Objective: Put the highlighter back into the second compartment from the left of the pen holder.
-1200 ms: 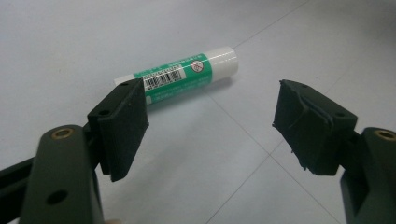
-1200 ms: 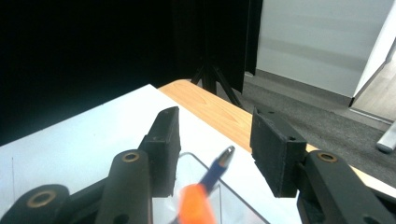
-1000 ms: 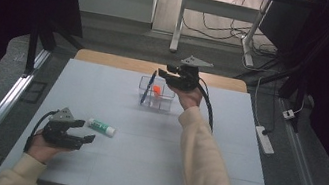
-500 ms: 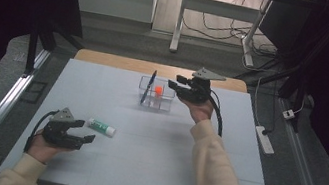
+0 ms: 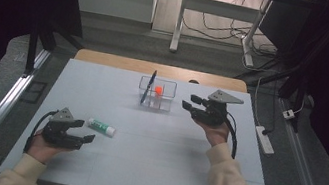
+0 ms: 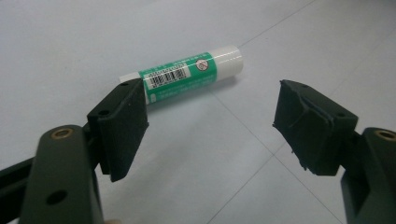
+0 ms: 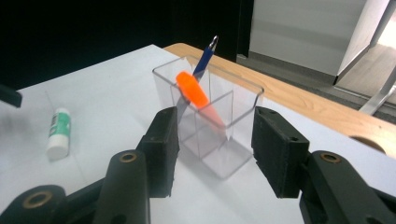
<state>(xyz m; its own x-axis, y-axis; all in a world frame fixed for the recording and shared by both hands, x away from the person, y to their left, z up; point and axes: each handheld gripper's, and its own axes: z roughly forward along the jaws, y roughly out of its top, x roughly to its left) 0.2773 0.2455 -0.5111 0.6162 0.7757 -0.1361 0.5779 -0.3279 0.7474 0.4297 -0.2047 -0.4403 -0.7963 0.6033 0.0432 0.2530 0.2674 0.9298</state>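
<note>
Glue stick (image 6: 184,74) lies flat on the white mat (image 5: 151,161), well apart from the clear organizer (image 5: 156,94), on its near-left. Left gripper (image 5: 79,130) sits just beside the stick, claw spread, nothing between the pads; stick's near end is just past the left pad (image 6: 122,126).

We judge we're at the pick step: next move calls for sliding the claw over the stick's body and squeezing across it.

Right gripper (image 5: 190,102) hovers just right of the organizer, claw half spread and empty.

Organizer holds a blue pen (image 7: 204,58) leaning in one compartment and an orange marker (image 7: 194,93) tilted in it too; which compartment we can't tell.
</note>
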